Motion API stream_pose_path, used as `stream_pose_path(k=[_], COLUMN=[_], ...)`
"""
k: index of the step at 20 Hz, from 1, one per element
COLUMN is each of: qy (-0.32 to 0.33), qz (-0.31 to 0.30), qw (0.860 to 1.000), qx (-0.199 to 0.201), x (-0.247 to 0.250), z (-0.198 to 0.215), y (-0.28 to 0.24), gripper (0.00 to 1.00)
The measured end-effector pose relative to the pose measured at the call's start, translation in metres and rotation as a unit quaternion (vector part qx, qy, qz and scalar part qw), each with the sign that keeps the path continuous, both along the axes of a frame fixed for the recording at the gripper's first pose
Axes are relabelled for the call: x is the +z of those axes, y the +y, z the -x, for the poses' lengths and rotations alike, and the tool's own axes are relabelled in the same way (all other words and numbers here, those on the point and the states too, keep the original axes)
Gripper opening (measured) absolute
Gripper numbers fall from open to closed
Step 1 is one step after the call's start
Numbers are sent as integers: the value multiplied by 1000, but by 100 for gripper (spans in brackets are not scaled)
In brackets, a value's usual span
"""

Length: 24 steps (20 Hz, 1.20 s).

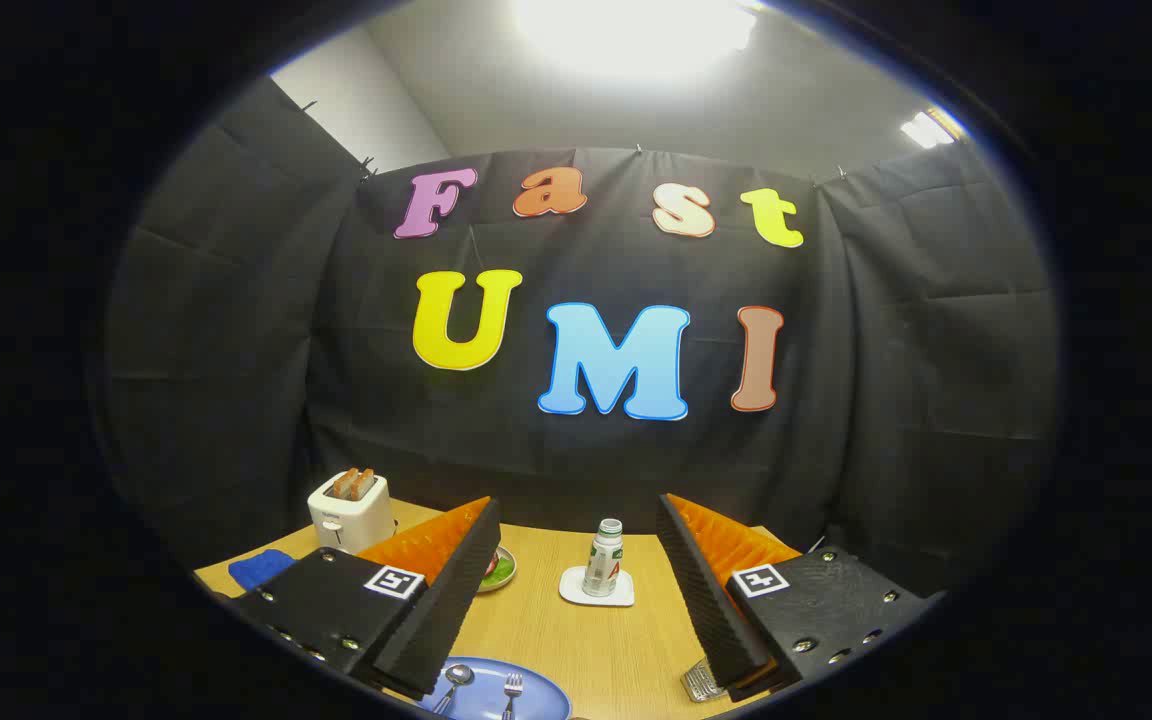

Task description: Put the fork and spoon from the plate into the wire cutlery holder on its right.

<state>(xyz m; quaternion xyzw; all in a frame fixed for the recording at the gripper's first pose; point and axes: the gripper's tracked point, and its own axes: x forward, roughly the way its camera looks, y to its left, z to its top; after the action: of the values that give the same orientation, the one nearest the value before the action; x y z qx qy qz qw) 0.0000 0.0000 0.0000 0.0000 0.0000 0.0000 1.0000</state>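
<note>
— Item one, gripper (576, 600)? 
— Fingers spread wide, holding nothing, above a wooden table (616, 640).

— Between the fingers? 
— Blue plate (541, 695) bearing a spoon (454, 682) and a fork (512, 690) side by side; beyond them, a bottle (603, 558) upright on a white coaster (596, 588).

— Elsewhere? 
— White toaster (349, 510), blue cloth (261, 567), small dish (498, 570) beyond the left finger; wire cutlery holder (701, 682) beside the right finger.

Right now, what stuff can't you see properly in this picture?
- Wire cutlery holder, gripper view: mostly hidden behind the right finger, so its shape and contents are unclear.
- Plate: near part cut off; spoon and fork handles run out of sight.
- Small dish: half hidden behind the left finger; contents too small to tell.
- Blue cloth: partly covered.
- Gripper jaws stand open, empty.
</note>
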Motion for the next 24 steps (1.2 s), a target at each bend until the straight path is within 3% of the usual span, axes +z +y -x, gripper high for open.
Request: stream_pose_path(k=[17, 24], qy=[33, 135], qz=[-1, 15], qw=[999, 990], qx=[9, 46], x=[-22, -83], z=[-8, -1], y=[1, 22], gripper=[96, 96])
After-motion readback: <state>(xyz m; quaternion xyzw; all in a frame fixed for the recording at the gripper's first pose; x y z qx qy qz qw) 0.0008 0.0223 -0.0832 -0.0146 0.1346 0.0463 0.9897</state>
